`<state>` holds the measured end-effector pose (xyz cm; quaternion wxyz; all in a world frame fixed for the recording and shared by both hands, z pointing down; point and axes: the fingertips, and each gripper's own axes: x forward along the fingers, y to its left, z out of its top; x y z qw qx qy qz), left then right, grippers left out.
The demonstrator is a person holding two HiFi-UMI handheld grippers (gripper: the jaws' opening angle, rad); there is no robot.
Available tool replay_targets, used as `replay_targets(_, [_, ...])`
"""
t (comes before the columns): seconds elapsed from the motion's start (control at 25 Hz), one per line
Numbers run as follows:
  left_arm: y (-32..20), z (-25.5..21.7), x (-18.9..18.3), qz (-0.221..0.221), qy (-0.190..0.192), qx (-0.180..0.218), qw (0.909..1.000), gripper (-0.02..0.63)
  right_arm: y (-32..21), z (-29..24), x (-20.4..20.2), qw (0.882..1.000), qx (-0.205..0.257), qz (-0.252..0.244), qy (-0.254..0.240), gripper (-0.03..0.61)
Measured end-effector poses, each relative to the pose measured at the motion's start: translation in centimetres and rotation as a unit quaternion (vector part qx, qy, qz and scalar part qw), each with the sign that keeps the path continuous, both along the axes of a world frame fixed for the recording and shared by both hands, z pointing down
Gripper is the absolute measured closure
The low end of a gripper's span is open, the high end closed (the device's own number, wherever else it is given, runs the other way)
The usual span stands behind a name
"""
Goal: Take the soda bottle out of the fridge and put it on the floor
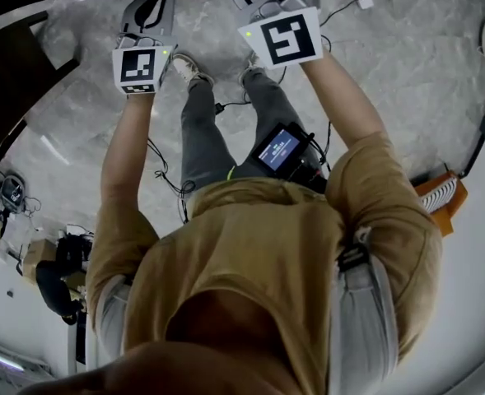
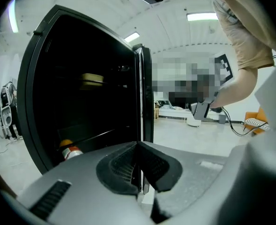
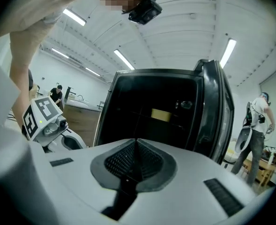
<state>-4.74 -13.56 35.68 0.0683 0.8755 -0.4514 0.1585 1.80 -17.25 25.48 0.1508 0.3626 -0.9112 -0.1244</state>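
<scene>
Left gripper view: we see the soda bottle [image 2: 70,150] at eight o'clock inside the fridge [image 2: 81,93]; left gripper [image 2: 138,145] and right gripper [image 3: 137,142] both pressed together, empty.

The left claw [image 2: 138,146] is closed and empty before the dark fridge [image 2: 81,93]. A soda bottle [image 2: 70,150] with an orange cap shows low inside, at the left.
</scene>
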Motion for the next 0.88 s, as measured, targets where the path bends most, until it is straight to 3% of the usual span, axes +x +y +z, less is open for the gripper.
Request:
replay_targets(0.24, [0.4,-8.3,0.6,-0.008,0.018,0.028,0.9994,0.612,2.0,-5.9,1.2,1.000,0.006,0.004,0.003,0.577])
replay_targets(0.56, [1.3,-18.1,-1.8,-0.051,0.057,0.046,0.9960,0.611,3.9,-14.4,2.2,0.999,0.025,0.035,-0.015,0.577])
replay_targets(0.88, [2.7,-22.5,-3.3,-0.057,0.045,0.054,0.9959,0.611,4.8,-19.2,3.1,0.998,0.040,0.051,-0.021,0.577])
